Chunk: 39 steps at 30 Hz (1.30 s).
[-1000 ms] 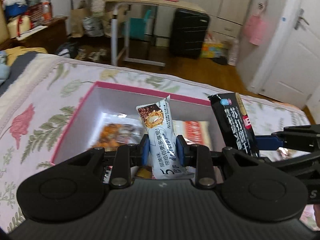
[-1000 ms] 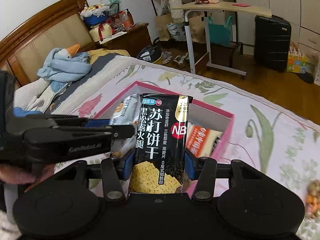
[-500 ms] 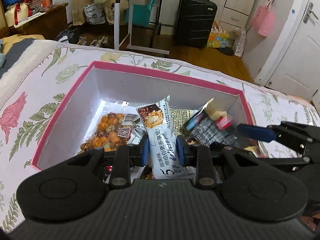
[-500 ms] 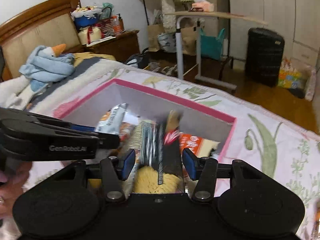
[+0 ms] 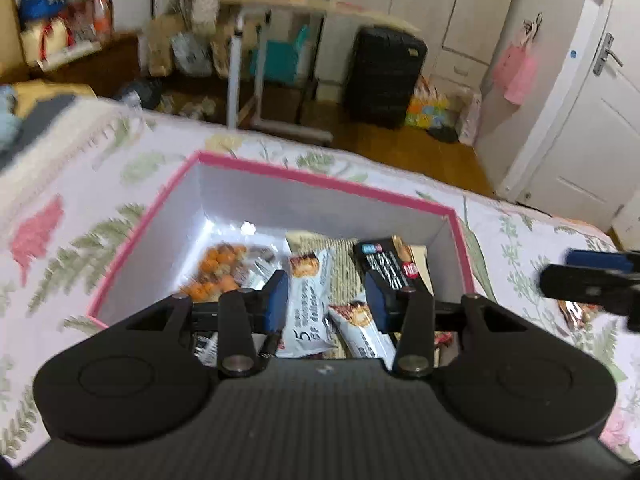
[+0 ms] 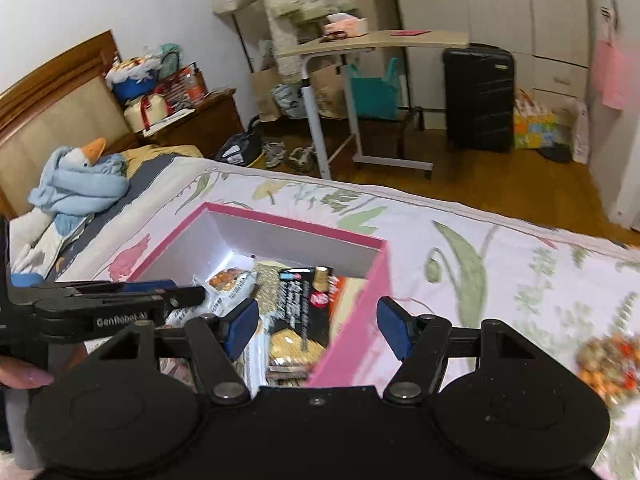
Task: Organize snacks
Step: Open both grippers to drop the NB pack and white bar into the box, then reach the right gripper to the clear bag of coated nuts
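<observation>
Pink-rimmed cardboard box (image 5: 320, 184) with white inner walls, resting on a floral bedspread (image 5: 80, 240) and serving as the container for the snacks. Left gripper (image 5: 326, 300) above the near part of the box, jaws opening, blue pads apart; the white cookie packet (image 5: 310, 304) lies between them on the heap below, apparently touched by neither pad, which reads as just released. Right gripper (image 6: 318, 326) straddling the right-hand box wall, jaws likewise opening and spread wide with nothing gripped; the black cracker packet (image 6: 302, 304) lies inside the box beneath it, face up, and is seen again in the left view (image 5: 390, 264). Further contents: a clear bag of orange nuts (image 5: 218, 276) at the left of the box floor and a second white packet (image 5: 360, 328) near the front. The step in hand is judged to be the drop of both packets into the box, which looks complete. The next move would call for lifting both grippers clear of the rim and reaching for loose snacks on the bedspread: a brown wrapper (image 5: 576, 312) partly behind the right gripper's finger, and a blurred orange-and-green bag (image 6: 608, 364) at the right edge. Motion blur obscures most print; the near box wall is hidden behind both gripper bodies; only a fingertip (image 6: 24, 376) of the person shows
</observation>
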### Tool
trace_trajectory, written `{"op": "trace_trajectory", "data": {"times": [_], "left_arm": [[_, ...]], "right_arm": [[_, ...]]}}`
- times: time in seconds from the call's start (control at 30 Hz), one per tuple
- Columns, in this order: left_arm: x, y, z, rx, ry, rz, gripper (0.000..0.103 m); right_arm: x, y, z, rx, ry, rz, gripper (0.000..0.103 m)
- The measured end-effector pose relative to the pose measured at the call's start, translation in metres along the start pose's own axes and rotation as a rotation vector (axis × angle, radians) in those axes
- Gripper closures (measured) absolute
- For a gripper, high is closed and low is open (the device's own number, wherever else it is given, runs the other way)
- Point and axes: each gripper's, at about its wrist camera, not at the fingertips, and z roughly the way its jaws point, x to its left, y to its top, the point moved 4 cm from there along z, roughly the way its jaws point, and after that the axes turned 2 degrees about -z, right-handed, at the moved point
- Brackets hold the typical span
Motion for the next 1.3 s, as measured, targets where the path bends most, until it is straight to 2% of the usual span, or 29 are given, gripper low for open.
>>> {"op": "trace_trajectory", "data": {"times": [0.23, 0.4, 0.53, 0.67, 0.83, 1.1, 1.17, 1.3], "left_arm": [[-0.030, -0.005, -0.038, -0.021, -0.049, 0.055, 0.061], [-0.066, -0.002, -0.053, 0.024, -0.177, 0.053, 0.061], [-0.102, 0.001, -0.047, 0.077, -0.271, 0.046, 0.061], [-0.142, -0.002, -0.027, 0.136, -0.323, 0.084, 0.061], [-0.183, -0.010, 0.007, 0.195, -0.329, 0.158, 0.064], [-0.235, -0.026, 0.088, 0.335, -0.350, 0.164, 0.065], [-0.255, -0.030, 0.107, 0.347, -0.365, 0.172, 0.067], [-0.293, -0.035, 0.146, 0.351, -0.374, 0.183, 0.070]], "right_arm": [[-0.036, -0.013, -0.066, -0.021, -0.037, 0.089, 0.032], [-0.071, -0.012, -0.098, -0.053, -0.092, 0.144, 0.032], [-0.108, -0.018, -0.105, -0.034, -0.146, 0.197, 0.032], [-0.159, -0.035, -0.101, -0.011, -0.223, 0.294, 0.032], [-0.221, -0.069, -0.092, 0.009, -0.282, 0.451, 0.032], [-0.303, -0.110, -0.059, 0.058, -0.355, 0.701, 0.032], [-0.316, -0.120, -0.050, 0.077, -0.353, 0.765, 0.032], [-0.334, -0.138, -0.033, 0.099, -0.294, 0.882, 0.037]]}}
